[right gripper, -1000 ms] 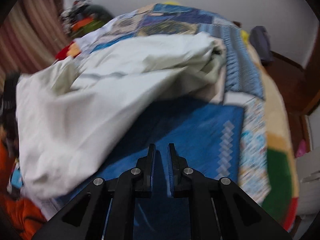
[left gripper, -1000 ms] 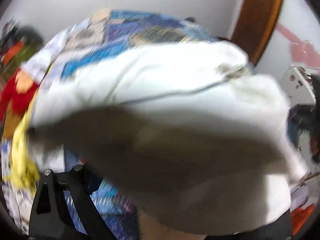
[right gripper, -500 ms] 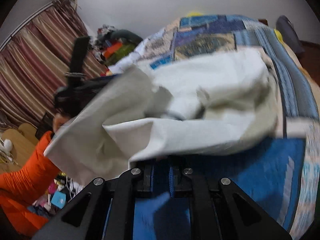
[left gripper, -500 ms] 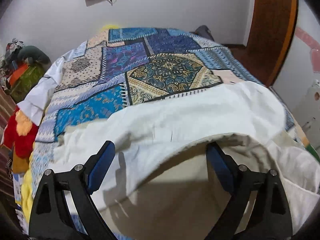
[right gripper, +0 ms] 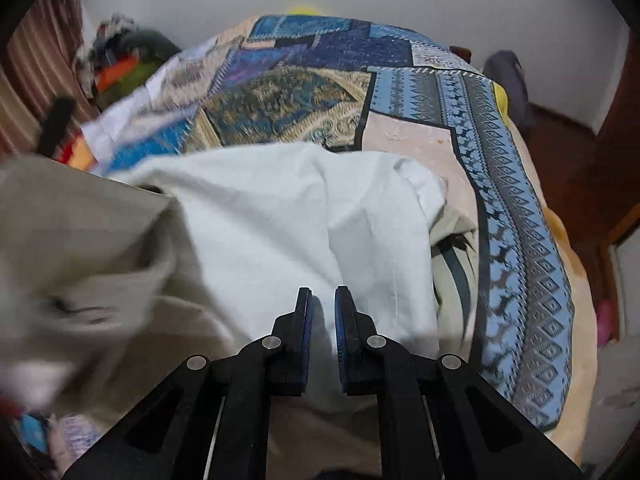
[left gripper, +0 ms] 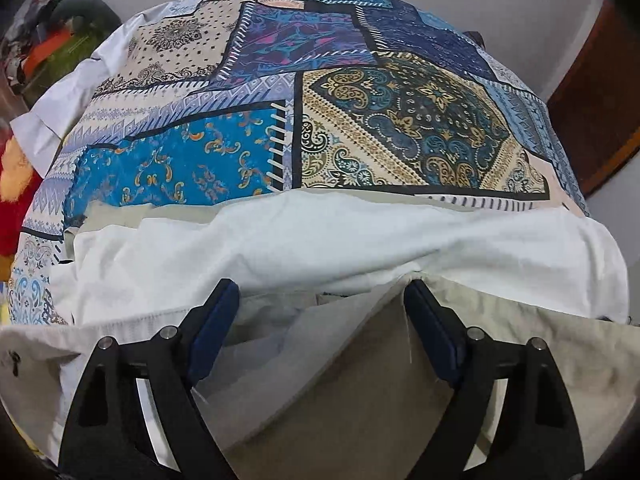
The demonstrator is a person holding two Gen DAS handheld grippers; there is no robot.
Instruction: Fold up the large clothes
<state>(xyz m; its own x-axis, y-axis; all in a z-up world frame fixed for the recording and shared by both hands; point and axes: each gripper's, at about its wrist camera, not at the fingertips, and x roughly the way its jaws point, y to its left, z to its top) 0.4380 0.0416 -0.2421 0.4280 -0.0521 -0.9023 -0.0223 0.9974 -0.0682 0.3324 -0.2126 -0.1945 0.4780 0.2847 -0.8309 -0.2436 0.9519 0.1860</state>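
Observation:
A large white and beige garment [left gripper: 320, 240] lies crumpled across the near part of the bed. My left gripper [left gripper: 320, 286] hovers over its beige fold. The jaws stand wide and are closing, with cloth below and between them, and the pads do not press on it. In the right wrist view the same garment [right gripper: 280, 208] spreads left and ahead. My right gripper [right gripper: 323, 292] is shut above the white cloth, with nothing visibly pinched between its fingers. The garment's left side is blurred.
A patchwork quilt [left gripper: 280, 80] covers the bed, its blue border [right gripper: 520, 200] running down the right side. A pile of clothes [left gripper: 60, 32] and a red and yellow thing [left gripper: 16, 184] sit left. A wooden door [left gripper: 600, 100] stands right, and a dark garment [right gripper: 504, 72] lies at the far corner.
The garment, earlier lifted and filling the left view, has dropped onto the bed. The left gripper has come down closer to it. The right gripper has swung over the white cloth.

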